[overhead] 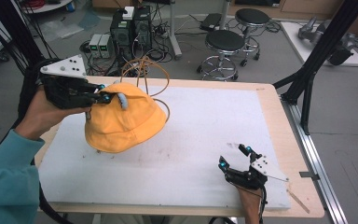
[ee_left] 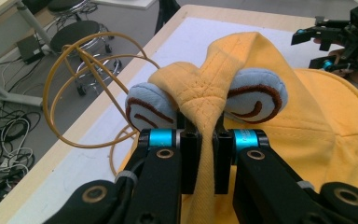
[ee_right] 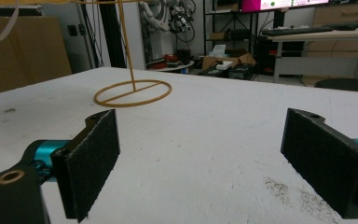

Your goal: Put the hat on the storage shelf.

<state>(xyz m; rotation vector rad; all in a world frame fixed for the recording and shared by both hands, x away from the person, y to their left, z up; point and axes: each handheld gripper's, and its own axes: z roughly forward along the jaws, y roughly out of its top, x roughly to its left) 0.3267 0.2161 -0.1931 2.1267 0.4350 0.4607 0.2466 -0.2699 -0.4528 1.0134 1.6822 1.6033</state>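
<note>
High view: left gripper (overhead: pixel 103 98) pinches yellow hat (overhead: pixel 126 122) over white table (overhead: pixel 200 135) (stools (overhead: pixel 225 43) behind); right gripper (overhead: pixel 235 157) jaws apart

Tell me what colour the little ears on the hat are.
Light blue ears with brown swirls, on the yellow hat; clearest in the left gripper view.

Hat (overhead: pixel 123 121): left part of table (overhead: pixel 205 140), before wire stand (overhead: pixel 144 77). Left gripper (overhead: pixel 103 98): at hat's crown. Right gripper (overhead: pixel 235 156): near right front edge.
</note>
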